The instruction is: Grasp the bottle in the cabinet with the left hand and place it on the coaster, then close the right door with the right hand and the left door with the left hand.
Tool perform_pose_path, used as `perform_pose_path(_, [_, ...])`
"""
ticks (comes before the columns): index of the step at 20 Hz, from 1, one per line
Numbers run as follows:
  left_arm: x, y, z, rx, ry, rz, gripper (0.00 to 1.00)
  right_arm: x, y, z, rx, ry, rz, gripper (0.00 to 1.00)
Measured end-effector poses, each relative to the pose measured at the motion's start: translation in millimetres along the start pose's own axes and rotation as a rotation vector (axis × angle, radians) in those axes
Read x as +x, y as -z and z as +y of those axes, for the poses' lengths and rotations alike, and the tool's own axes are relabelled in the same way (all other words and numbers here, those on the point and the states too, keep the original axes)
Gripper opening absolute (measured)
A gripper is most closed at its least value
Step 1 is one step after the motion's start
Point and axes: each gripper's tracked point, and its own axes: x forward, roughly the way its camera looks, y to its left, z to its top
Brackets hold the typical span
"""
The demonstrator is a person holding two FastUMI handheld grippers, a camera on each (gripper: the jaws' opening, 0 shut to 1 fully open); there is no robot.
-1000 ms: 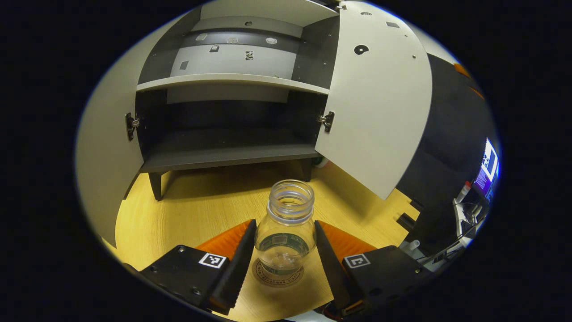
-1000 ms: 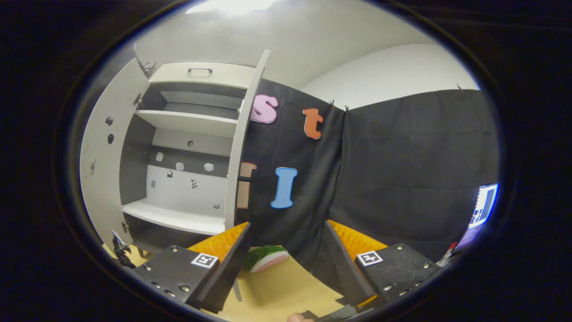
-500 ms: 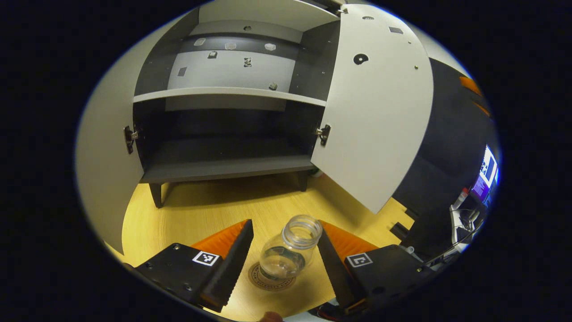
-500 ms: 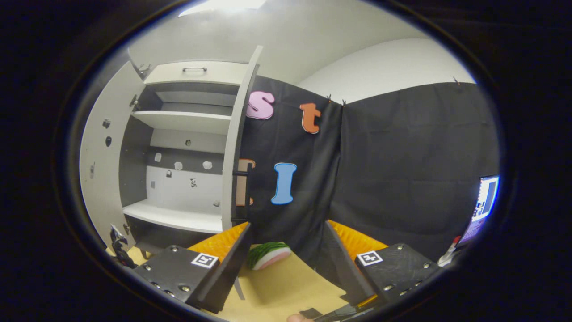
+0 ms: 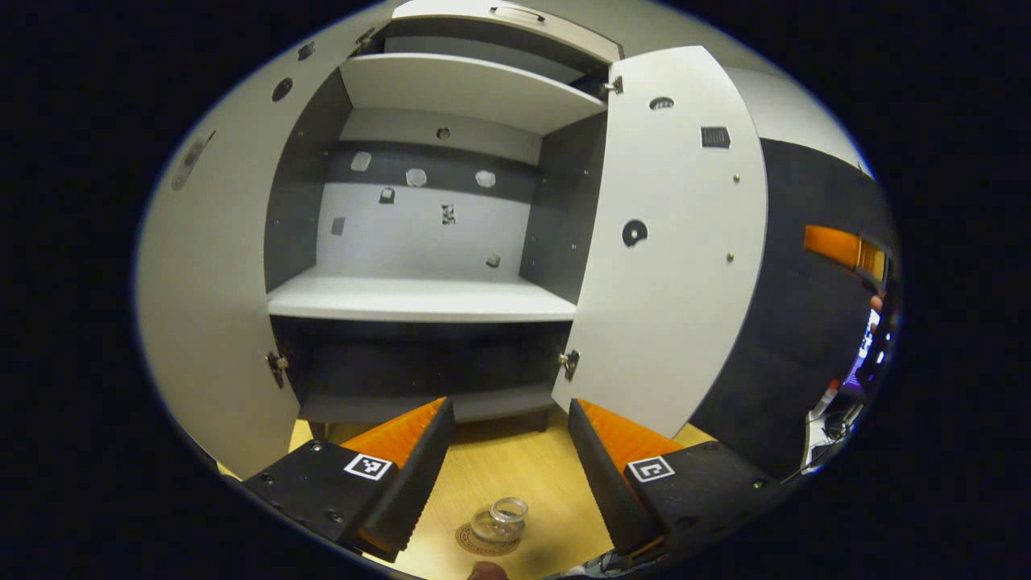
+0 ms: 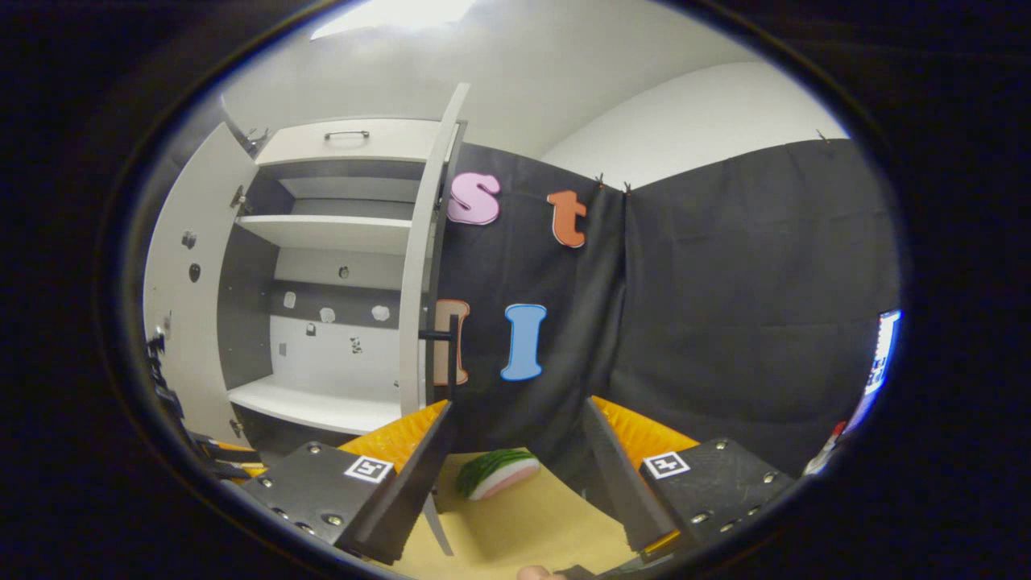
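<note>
A clear, capless bottle stands upright on a round brown coaster on the wooden tabletop, low in the left gripper view. My left gripper is open, raised above and behind the bottle, touching nothing. The cabinet stands wide open ahead, its left door and right door both swung out. In the right gripper view my right gripper is open and empty, with the cabinet's right door seen edge-on to the left, its dark handle facing me.
A watermelon-slice toy lies on the table just beyond my right gripper's fingers. Black cloth walls close the right side. A lit screen and clutter sit at the far right. The cabinet shelves hold nothing.
My left gripper has let go of the bottle on the coaster and has pulled up and back, so the bottle shrank low in the view. My right gripper has shifted only slightly.
</note>
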Motion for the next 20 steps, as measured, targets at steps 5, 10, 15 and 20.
perform_pose_path(5, [-29,-67,8,0.005,-0.082,-0.106,0.91,27,-25,12,0.019,-0.049,-0.066,0.97])
perform_pose_path(10, [-58,-100,20,0.006,-0.163,-0.175,0.91,48,-33,23,0.058,-0.095,-0.087,0.97])
perform_pose_path(15, [-87,-114,38,-0.003,-0.241,-0.217,0.91,60,-44,28,0.090,-0.144,-0.113,0.93])
perform_pose_path(20, [-114,-116,54,-0.014,-0.304,-0.234,0.91,62,-50,39,0.052,-0.231,-0.123,0.95])
